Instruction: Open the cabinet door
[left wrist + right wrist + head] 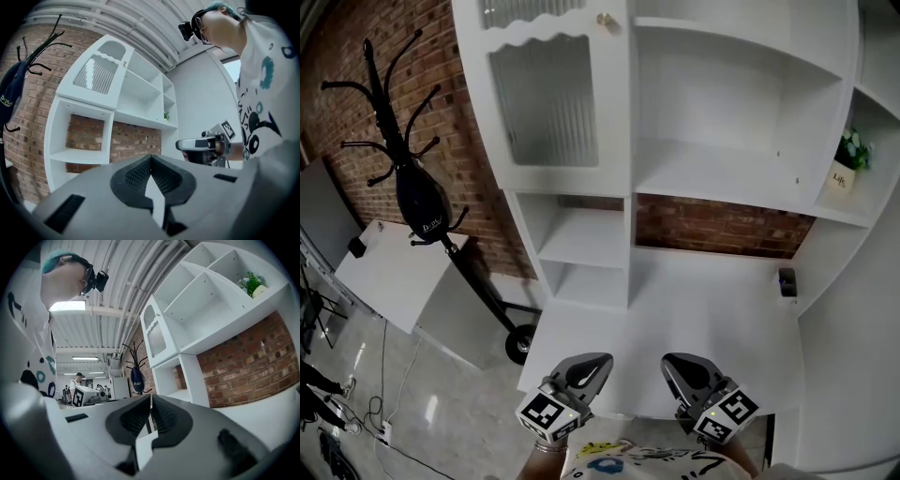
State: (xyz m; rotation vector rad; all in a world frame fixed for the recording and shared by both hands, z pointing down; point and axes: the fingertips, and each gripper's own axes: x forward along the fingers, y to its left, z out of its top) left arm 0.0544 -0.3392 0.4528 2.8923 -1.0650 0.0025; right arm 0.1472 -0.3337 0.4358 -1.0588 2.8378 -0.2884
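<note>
Lowest in the frame, nearest the person's chest, the left gripper (589,367) and right gripper (686,367) hovered side by side over the near edge of the white desk (703,300). Each had its black textured jaws pressed together on nothing. The cabinet door (615,103) sat shut in the upper left of the frame, well apart from both. It was a white-painted frame round a ribbed glass panel (546,103) with a scalloped top edge. I judged it light and stiff, the glass fragile, the paint slick. The small brass-coloured knob (604,19) at its upper right looked the only sound hold, round and easily slipped off. Rough red brick wall (722,225) showed behind the open shelves.
</note>
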